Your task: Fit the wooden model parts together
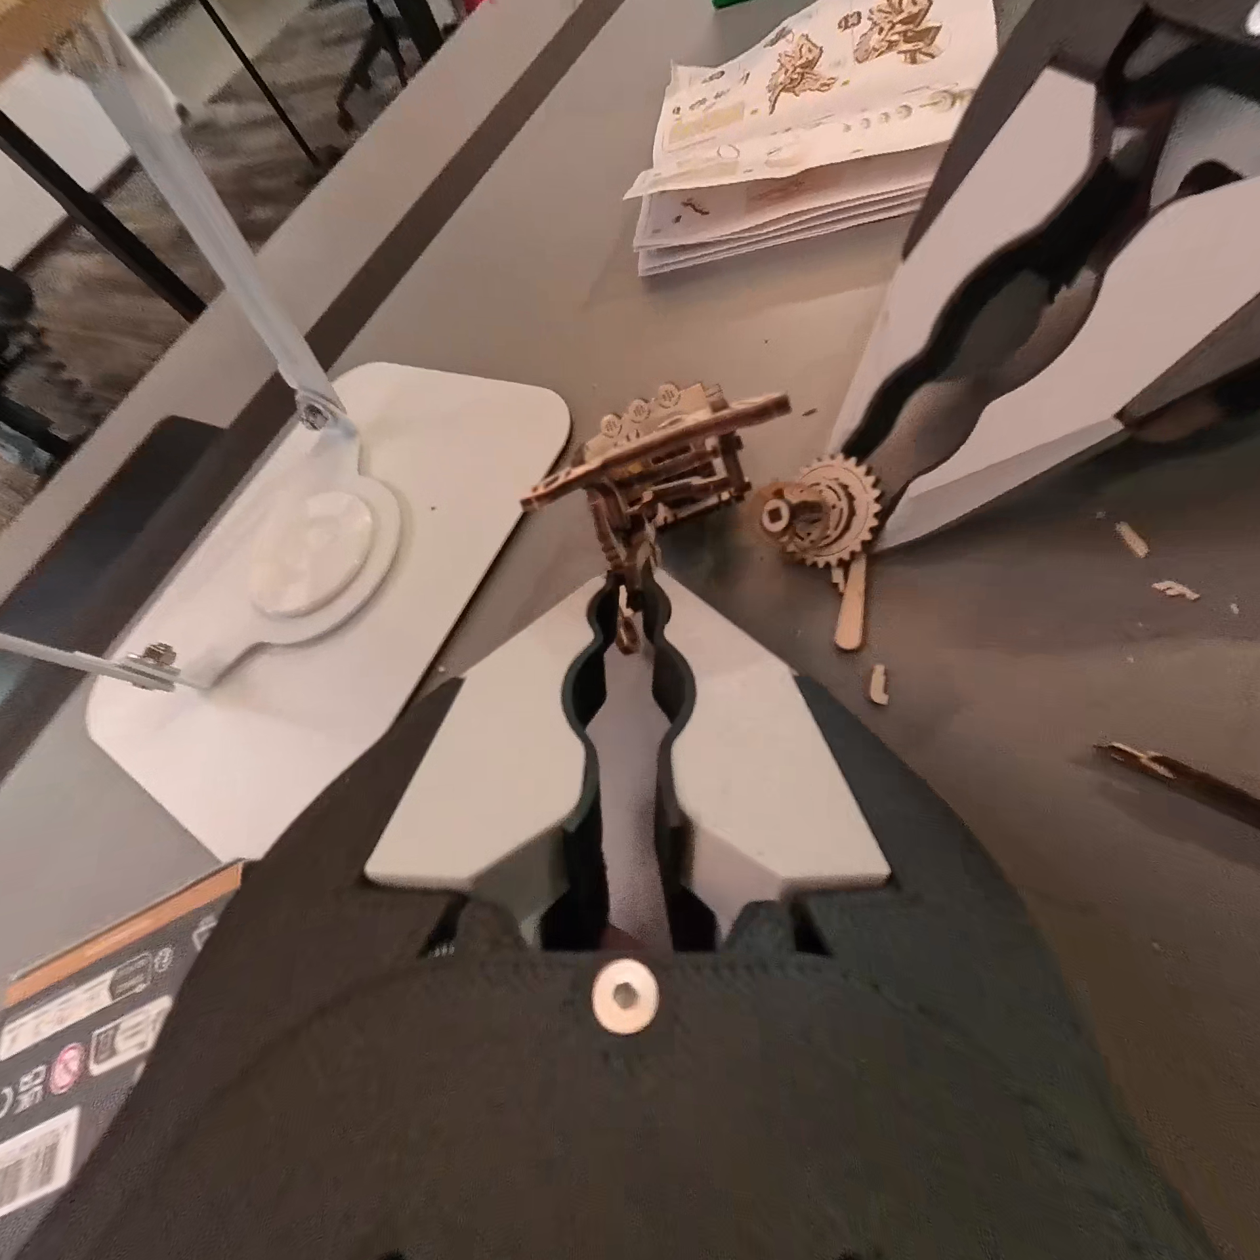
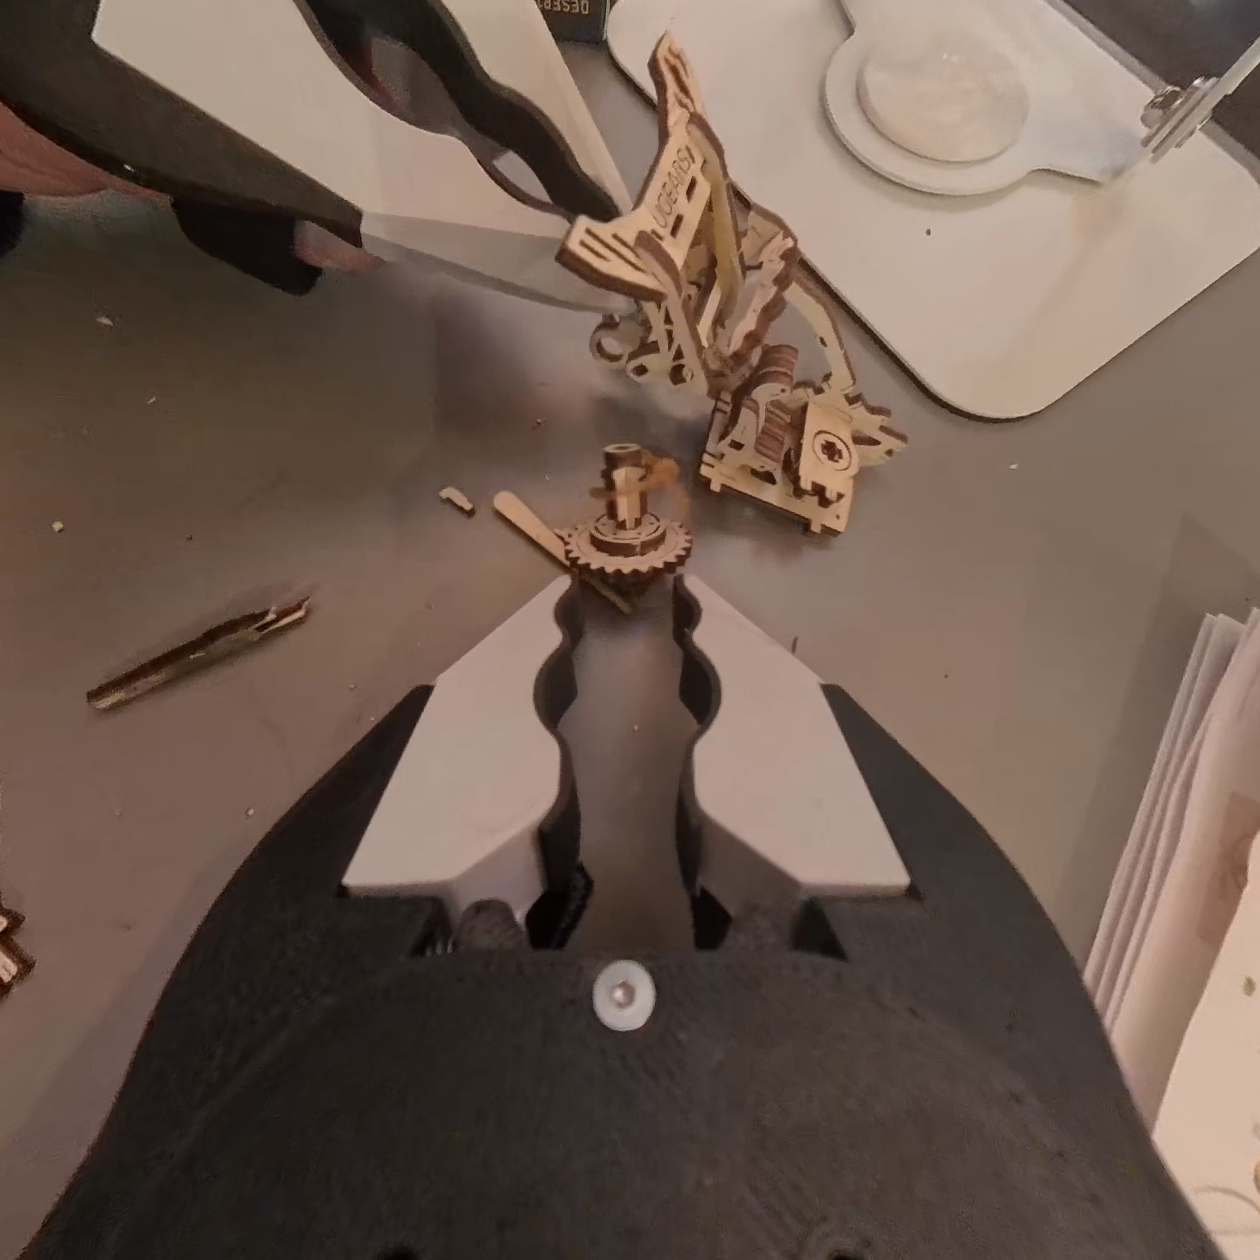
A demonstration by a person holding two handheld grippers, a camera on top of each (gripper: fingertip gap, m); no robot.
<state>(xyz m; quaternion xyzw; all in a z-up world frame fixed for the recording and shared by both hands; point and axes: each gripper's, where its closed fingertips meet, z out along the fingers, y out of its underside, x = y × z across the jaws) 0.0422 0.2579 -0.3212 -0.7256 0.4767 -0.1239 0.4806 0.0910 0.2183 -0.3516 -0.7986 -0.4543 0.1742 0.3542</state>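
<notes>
1. The left gripper [image 1: 631,600] is pinching a thin strut of the laser-cut wooden model [image 1: 654,470] in nearly closed jaws, tilting it on the grey counter [image 2: 273,436].
2. The right gripper [image 2: 624,593], jaws parted and empty, is nosing at the toothed gear piece [image 2: 624,538] beside it.
3. Plywood this thin looks light, stiff and brittle; gripping the sturdier frame seems safer.

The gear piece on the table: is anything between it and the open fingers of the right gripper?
Nothing visible. The gear piece stands just ahead of the right gripper; only a flat wooden stick lies beside and under it.
</notes>
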